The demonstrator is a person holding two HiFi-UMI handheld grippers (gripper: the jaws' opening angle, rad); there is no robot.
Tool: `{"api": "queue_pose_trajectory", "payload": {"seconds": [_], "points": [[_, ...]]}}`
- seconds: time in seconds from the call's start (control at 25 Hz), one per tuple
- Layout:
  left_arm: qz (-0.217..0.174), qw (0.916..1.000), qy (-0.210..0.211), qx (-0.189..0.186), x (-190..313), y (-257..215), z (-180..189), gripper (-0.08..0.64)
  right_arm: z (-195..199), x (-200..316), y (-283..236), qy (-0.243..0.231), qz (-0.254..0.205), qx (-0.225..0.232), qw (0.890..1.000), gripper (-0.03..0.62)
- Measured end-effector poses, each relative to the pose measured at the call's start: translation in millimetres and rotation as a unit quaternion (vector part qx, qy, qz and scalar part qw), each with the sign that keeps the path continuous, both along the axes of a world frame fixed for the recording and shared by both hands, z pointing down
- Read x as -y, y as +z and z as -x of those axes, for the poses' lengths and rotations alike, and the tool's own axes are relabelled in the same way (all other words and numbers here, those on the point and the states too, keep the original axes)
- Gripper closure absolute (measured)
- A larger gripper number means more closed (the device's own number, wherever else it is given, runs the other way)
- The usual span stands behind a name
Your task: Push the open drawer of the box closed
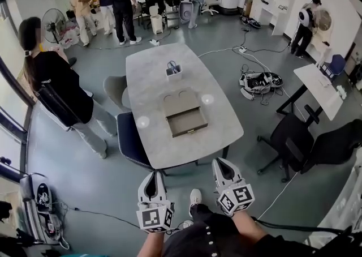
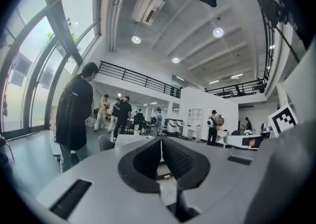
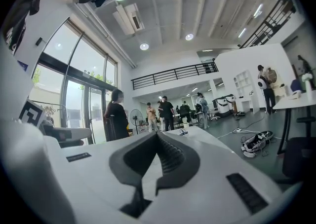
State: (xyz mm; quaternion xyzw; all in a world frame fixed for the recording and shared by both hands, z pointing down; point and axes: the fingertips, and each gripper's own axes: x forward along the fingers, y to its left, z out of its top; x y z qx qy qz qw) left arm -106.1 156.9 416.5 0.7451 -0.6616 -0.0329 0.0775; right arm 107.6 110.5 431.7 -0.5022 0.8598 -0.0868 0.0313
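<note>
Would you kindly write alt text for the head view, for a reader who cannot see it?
A small box with its drawer pulled open sits on a grey table. The left gripper and right gripper, shut and empty, hover short of its near edge. People stand beyond.

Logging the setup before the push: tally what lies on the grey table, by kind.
Box with open drawer: 1
Small holder: 1
Round white spots, object or glare unclear: 2
Total: 4
</note>
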Motion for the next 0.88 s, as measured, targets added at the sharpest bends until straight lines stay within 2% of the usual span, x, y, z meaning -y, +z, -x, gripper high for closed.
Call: {"api": "queue_pose_trajectory", "payload": {"seconds": [0.6, 0.88], "points": [[-0.005, 0.9993, -0.036, 0.006, 126, -14, 14, 0.540, 18, 143, -11, -0.039, -0.005, 0.007, 0.999, 0.595], [-0.013, 0.9989, -0.046, 0.001, 186, -21, 11, 0.540, 11, 206, -19, -0.043, -0.012, 0.009, 0.999, 0.595]]}}
